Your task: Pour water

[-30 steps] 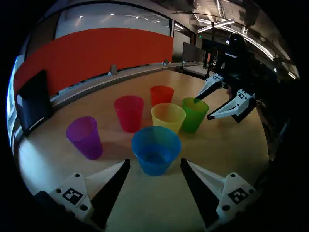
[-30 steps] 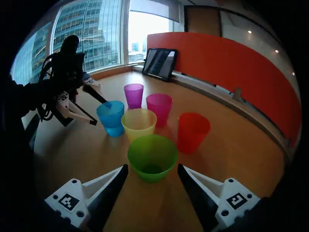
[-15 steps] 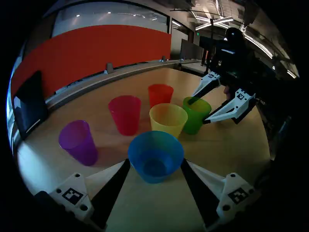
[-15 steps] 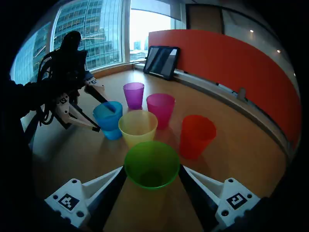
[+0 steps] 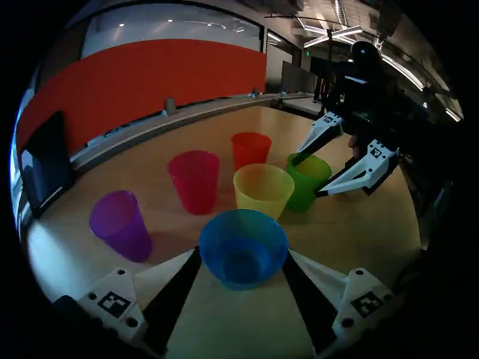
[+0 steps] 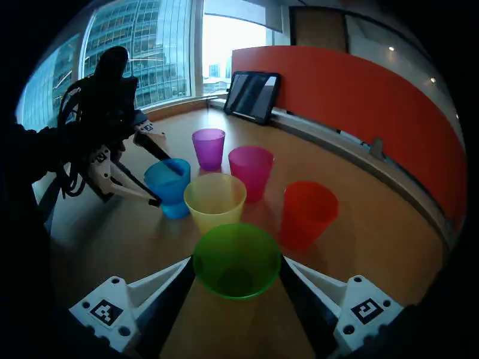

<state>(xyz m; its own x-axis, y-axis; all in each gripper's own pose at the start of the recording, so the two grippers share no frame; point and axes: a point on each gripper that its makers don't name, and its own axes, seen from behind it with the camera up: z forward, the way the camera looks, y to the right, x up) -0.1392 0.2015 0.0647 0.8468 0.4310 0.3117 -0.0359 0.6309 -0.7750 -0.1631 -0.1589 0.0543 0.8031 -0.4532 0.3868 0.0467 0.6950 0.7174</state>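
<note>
Left hand-held gripper (image 5: 240, 257): wide, now advanced to straddle the blue cup (image 5: 242, 248), nearest on the tabletop (image 5: 359, 227).
Right hand-held gripper (image 6: 236, 263): wide, likewise moved in around the green cup (image 6: 236, 272).
Meaning: I judge both cups ready to grasp; pouring not begun.

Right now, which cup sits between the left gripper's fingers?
The blue cup: it alone stands between the fingers of the left gripper. The green cup stands inside the right gripper.

The left gripper (image 5: 240, 252) has its jaws flanking the blue cup (image 5: 242, 239)
</note>
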